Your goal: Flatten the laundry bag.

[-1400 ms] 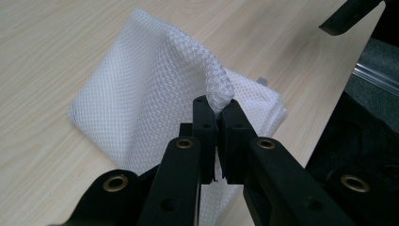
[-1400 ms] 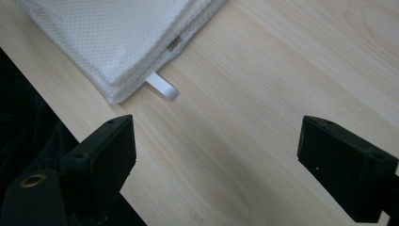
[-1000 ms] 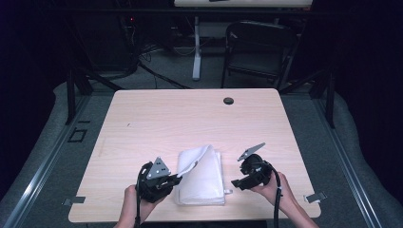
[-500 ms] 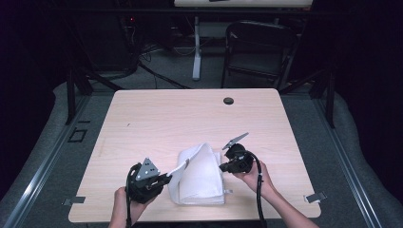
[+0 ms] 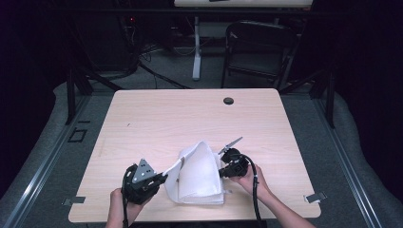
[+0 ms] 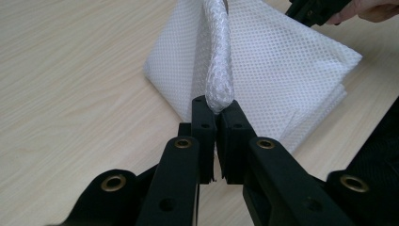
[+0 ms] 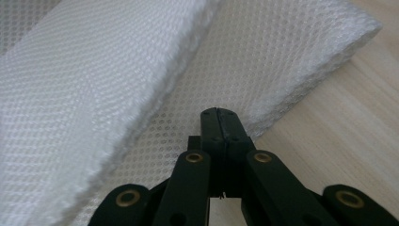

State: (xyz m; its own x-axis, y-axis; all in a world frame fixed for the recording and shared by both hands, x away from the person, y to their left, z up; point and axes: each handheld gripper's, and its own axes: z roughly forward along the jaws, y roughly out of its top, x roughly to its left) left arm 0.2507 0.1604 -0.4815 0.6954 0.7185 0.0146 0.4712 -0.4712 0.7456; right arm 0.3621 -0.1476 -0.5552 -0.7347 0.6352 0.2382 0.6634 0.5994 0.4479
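Note:
A folded white mesh cloth (image 5: 202, 175) lies near the front edge of the wooden table (image 5: 190, 118). My left gripper (image 5: 164, 176) is at the cloth's left side. In the left gripper view it (image 6: 217, 110) is shut on a bunched edge of the cloth (image 6: 219, 56), which stands up off the flat layers (image 6: 291, 66). My right gripper (image 5: 220, 172) is at the cloth's right side, with a hand behind it. Its jaws (image 7: 220, 113) are pressed together with the tips low over the mesh (image 7: 94, 94). I see no cloth between them.
A small black grommet (image 5: 228, 100) sits in the table near its far edge. Beyond the table stand a dark chair (image 5: 256, 47) and a desk leg (image 5: 196, 52). The right gripper's body (image 6: 315, 9) shows at the top of the left gripper view.
The right gripper has moved left and down onto the cloth's right side, and its jaws have shut. The lifted cloth layer has risen into a hump. The left gripper has barely shifted.

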